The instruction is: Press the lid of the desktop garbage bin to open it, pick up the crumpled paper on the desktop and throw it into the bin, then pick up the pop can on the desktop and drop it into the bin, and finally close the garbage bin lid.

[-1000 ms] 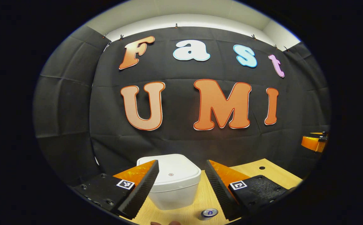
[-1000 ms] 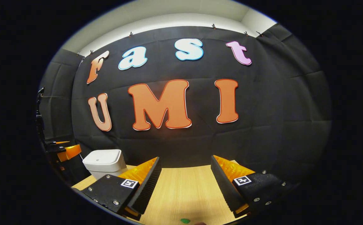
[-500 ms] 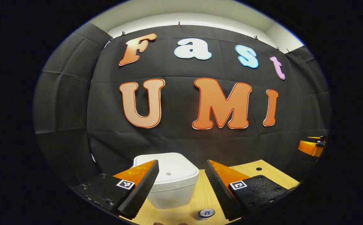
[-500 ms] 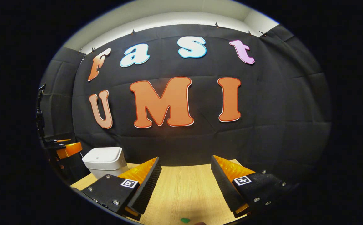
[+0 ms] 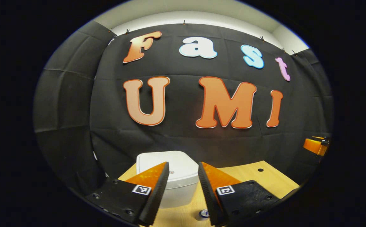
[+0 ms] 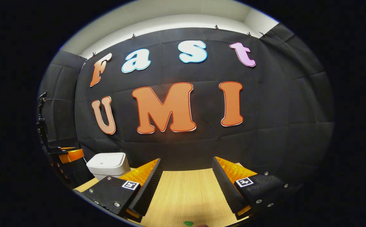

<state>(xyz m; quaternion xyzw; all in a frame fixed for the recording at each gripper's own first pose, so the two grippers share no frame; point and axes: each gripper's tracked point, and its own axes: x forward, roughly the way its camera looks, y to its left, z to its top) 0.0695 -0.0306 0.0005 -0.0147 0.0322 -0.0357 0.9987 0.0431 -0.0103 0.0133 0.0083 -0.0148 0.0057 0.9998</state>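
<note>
White garbage bin (image 5: pixel 170 171), lid down, at the far left of the wooden surface (image 5: pixel 258 179), straight beyond the left hand-held gripper (image 5: pixel 182 189): fingers partly apart, holding nothing. Possibly the pop can (image 5: pixel 203 213), mostly hidden, just before it. Right hand-held gripper (image 6: pixel 186 186) wide open, empty, above bare wood.

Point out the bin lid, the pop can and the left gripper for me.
bin lid (image 5: pixel 180 168): left gripper view, flat top.
pop can (image 5: pixel 204 213): left gripper view, its top end.
left gripper (image 5: pixel 183 171): left gripper view, gap between fingertips.
</note>
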